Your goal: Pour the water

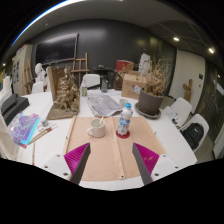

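Observation:
A clear water bottle (124, 119) with a red-and-white label and blue cap stands upright at the far right of a tan placemat (105, 148). Left of it on the same mat sits a white cup (97, 128). My gripper (112, 166) hovers over the near end of the mat, well short of both. Its two black fingers with magenta pads (146, 157) stand wide apart and hold nothing.
The mat lies on a white table (45, 148). A colourful book (25, 128) lies at the left, papers (103, 104) behind the cup, a wooden model (66, 93) at the back left, a potted plant (152, 98) at the back right. Chairs ring the table.

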`<action>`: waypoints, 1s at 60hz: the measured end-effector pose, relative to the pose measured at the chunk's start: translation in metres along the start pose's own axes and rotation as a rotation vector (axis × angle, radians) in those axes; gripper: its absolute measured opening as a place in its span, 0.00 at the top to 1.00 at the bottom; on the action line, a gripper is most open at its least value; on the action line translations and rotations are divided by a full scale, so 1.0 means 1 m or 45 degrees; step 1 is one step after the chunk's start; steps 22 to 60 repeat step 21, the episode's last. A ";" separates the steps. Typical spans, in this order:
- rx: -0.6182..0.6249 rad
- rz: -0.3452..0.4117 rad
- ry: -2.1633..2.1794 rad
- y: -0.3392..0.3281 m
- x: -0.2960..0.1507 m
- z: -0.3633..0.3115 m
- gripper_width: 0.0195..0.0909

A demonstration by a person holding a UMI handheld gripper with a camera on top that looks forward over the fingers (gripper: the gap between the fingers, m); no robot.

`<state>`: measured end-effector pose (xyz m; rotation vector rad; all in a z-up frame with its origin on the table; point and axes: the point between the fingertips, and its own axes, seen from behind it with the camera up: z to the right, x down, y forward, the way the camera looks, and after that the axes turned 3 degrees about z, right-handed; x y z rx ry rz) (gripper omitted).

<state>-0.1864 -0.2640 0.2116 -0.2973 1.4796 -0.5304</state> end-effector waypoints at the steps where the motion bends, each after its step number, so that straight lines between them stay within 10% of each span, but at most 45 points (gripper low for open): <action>1: -0.002 0.001 -0.003 -0.005 0.001 -0.003 0.07; 60: -0.036 -0.001 -0.012 -0.042 0.012 -0.034 0.08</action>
